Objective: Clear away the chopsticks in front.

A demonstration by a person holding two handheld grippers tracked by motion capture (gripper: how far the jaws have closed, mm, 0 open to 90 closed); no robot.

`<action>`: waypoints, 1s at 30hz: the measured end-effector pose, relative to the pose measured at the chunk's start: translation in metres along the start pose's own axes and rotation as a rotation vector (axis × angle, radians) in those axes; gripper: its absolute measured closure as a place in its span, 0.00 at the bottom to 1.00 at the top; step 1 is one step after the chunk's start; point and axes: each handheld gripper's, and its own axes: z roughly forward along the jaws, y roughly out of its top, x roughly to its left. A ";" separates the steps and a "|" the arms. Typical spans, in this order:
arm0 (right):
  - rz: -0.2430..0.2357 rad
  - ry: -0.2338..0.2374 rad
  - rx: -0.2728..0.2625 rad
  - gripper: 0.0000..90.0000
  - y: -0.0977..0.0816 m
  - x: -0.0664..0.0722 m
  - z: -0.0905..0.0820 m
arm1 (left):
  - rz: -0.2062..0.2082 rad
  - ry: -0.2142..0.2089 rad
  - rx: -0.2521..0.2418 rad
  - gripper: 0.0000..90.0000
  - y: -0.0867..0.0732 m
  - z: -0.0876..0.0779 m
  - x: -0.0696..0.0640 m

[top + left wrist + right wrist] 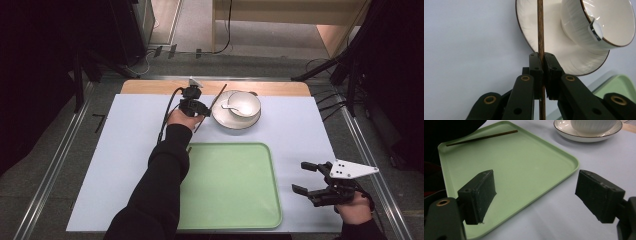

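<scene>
pale blue covers the counter [125,150], with a strip of bare wood along its far edge and dark floor and stands around it. on it: one green tray [230,185] at the near edge, one white saucer [222,122] toward the far edge, one white bowl [245,103] on the saucer, one white spoon [231,106] in the bowl. two brown chopsticks show: one chopstick [540,30] pinched in the left tongs [197,111], a second chopstick [482,137] lying in the tray's left part, seen in the right gripper view. from the high view the person's left sleeve covers the tray's left edge, and the held stick reads as a thin dark line just left of the saucer. the spoon's handle is hard to make out. left tongs are clamped on the chopstick, which runs straight up between the pads and across the saucer's rim. right tongs [312,180] stand wide apart near the counter's near right corner, beside the tray, gripping nothing.
</scene>
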 end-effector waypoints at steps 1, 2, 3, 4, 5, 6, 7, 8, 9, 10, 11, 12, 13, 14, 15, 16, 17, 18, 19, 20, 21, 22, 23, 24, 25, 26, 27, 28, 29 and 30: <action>0.000 0.000 0.000 0.19 0.000 0.000 0.000 | 0.000 0.000 0.000 0.96 0.000 0.000 0.000; 0.000 -0.001 0.000 0.19 0.000 0.000 0.000 | -0.001 0.000 -0.001 0.96 -0.002 -0.003 0.001; 0.000 -0.001 0.000 0.19 0.000 0.000 0.000 | -0.001 -0.002 -0.002 0.96 -0.004 -0.006 0.002; 0.000 -0.001 0.001 0.19 0.000 0.000 0.000 | 0.004 -0.006 -0.007 0.96 -0.008 -0.012 0.005; 0.001 -0.001 0.000 0.19 0.000 0.000 0.000 | 0.004 -0.006 -0.007 0.96 -0.008 -0.012 0.005; 0.000 0.000 0.001 0.19 0.000 0.000 0.000 | 0.007 -0.010 -0.007 0.96 -0.010 -0.015 0.006; 0.000 0.000 0.001 0.19 0.000 0.000 0.000 | 0.005 -0.009 -0.010 0.96 -0.012 -0.018 0.007; 0.000 0.000 0.002 0.19 0.000 0.000 0.000 | 0.002 -0.012 -0.015 0.96 -0.014 -0.020 0.009; 0.001 -0.001 0.002 0.19 0.000 0.000 0.000 | 0.003 -0.012 -0.014 0.96 -0.016 -0.023 0.011; 0.001 -0.001 0.002 0.19 0.000 0.000 0.000 | -0.001 -0.009 -0.019 0.96 -0.019 -0.026 0.012; 0.002 0.000 0.002 0.19 0.000 0.000 0.000 | -0.001 -0.009 -0.019 0.96 -0.021 -0.028 0.014; 0.002 0.000 0.002 0.19 0.000 0.000 0.000 | -0.006 -0.009 -0.023 0.96 -0.024 -0.031 0.016; 0.003 0.000 0.003 0.19 0.000 0.000 0.000 | -0.006 -0.008 -0.024 0.96 -0.026 -0.033 0.018; 0.003 -0.001 0.004 0.19 0.000 0.000 0.000 | -0.008 -0.010 -0.029 0.96 -0.029 -0.036 0.020; 0.002 -0.001 0.005 0.19 0.000 0.000 0.000 | -0.011 -0.009 -0.029 0.96 -0.031 -0.038 0.021; 0.002 -0.003 0.006 0.19 0.000 0.000 0.000 | -0.011 -0.011 -0.032 0.96 -0.034 -0.041 0.023; 0.003 -0.003 0.005 0.19 0.000 0.001 0.000 | -0.012 -0.015 -0.036 0.96 -0.037 -0.044 0.024; 0.002 -0.003 0.004 0.19 0.000 0.001 0.000 | -0.013 -0.019 -0.037 0.96 -0.040 -0.047 0.025; 0.000 -0.005 0.000 0.19 0.000 0.001 0.000 | -0.016 -0.023 -0.044 0.96 -0.046 -0.051 0.027; 0.000 -0.005 0.000 0.19 0.000 0.001 0.000 | -0.016 -0.023 -0.044 0.96 -0.046 -0.051 0.027; 0.000 -0.005 0.000 0.19 0.000 0.001 0.000 | -0.016 -0.022 -0.051 0.96 -0.050 -0.053 0.028; -0.001 -0.005 0.000 0.19 0.000 0.001 0.000 | -0.013 -0.013 -0.048 0.96 -0.053 -0.055 0.028; 0.000 -0.005 0.000 0.19 0.000 0.001 0.000 | -0.007 -0.005 -0.052 0.96 -0.057 -0.057 0.029; 0.001 -0.005 -0.001 0.19 0.000 0.001 0.000 | -0.004 0.007 -0.052 0.96 -0.060 -0.059 0.031; 0.000 -0.005 -0.001 0.19 0.000 0.001 0.000 | -0.010 0.007 -0.056 0.96 -0.064 -0.060 0.033; -0.001 -0.005 0.000 0.19 0.000 0.001 0.000 | -0.014 0.004 -0.059 0.96 -0.068 -0.062 0.035; -0.002 -0.005 0.002 0.19 0.000 0.001 0.000 | -0.019 0.004 -0.063 0.96 -0.071 -0.064 0.036; 0.000 -0.005 0.003 0.19 0.000 0.001 0.000 | -0.024 -0.001 -0.069 0.96 -0.075 -0.066 0.037; 0.000 -0.005 0.004 0.19 0.000 0.001 0.001 | -0.025 -0.003 -0.070 0.96 -0.083 -0.069 0.039; 0.000 -0.005 0.004 0.19 0.000 0.001 0.001 | -0.025 -0.003 -0.070 0.96 -0.083 -0.069 0.039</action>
